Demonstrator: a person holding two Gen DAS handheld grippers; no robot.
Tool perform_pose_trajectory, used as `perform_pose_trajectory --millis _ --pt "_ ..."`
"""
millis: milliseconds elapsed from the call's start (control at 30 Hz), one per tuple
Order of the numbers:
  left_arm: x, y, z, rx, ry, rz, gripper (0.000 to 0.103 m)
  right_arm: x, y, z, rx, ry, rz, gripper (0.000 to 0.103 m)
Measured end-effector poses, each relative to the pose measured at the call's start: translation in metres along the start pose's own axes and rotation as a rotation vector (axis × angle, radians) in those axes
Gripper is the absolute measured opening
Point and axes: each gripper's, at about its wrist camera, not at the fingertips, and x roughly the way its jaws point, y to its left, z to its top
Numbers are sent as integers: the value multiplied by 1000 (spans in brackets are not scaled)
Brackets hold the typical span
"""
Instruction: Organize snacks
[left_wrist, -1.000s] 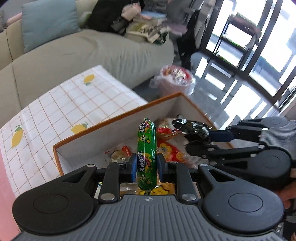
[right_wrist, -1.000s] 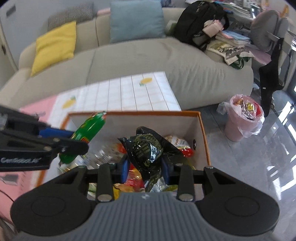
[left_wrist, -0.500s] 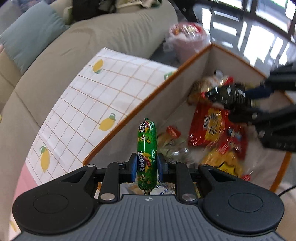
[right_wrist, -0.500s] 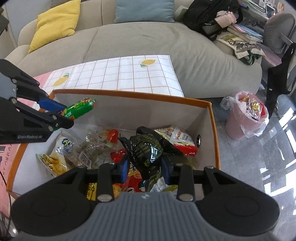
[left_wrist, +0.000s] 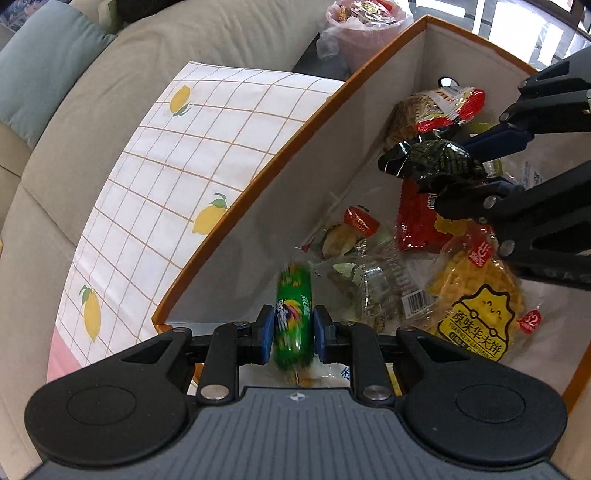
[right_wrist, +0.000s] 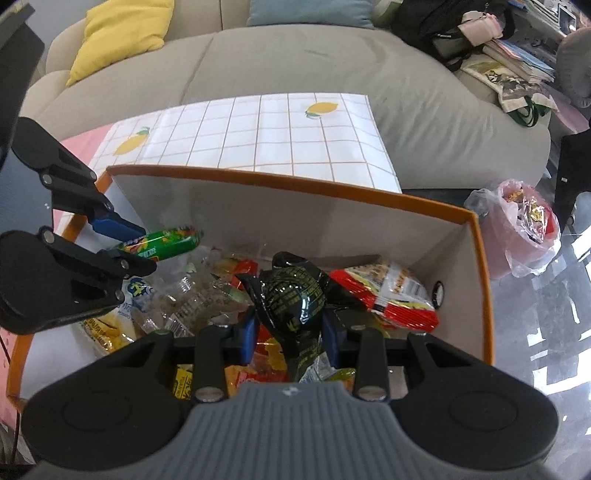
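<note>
An orange-rimmed storage box holds several snack packs. My left gripper is inside the box's left end. Its blue pads stand slightly apart around a green sausage stick, which looks blurred between them. My right gripper is shut on a black crinkly snack packet and holds it over the box's contents.
In the box lie a yellow waffle bag, red packets and clear wrappers. A lemon-print cloth covers the table behind. A grey sofa and a pink bin stand beyond.
Both grippers have dropped lower into the box. The left pads have parted a little and the green sausage stick has slipped lower and blurred. The right still grips the black packet.
</note>
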Motion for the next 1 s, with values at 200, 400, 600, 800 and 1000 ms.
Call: perform_pose_trajectory --millis 200,400,600,800,1000 --pt "4 4 2 -29 2 -3 24 15 7 6 -19 23 -5 35" --pt "-6 6 -1 -40 -45 2 29 26 15 9 -50 38 -19 35" --pt "-22 10 -8 -65 -89 -12 45 31 19 9 -59 49 -32 35" --pt "-32 9 -15 -97 -106 -30 47 31 22 10 -58 60 -39 39" --pt "-46 9 -24 -117 -126 -24 49 16 23 14 -33 51 -31 53"
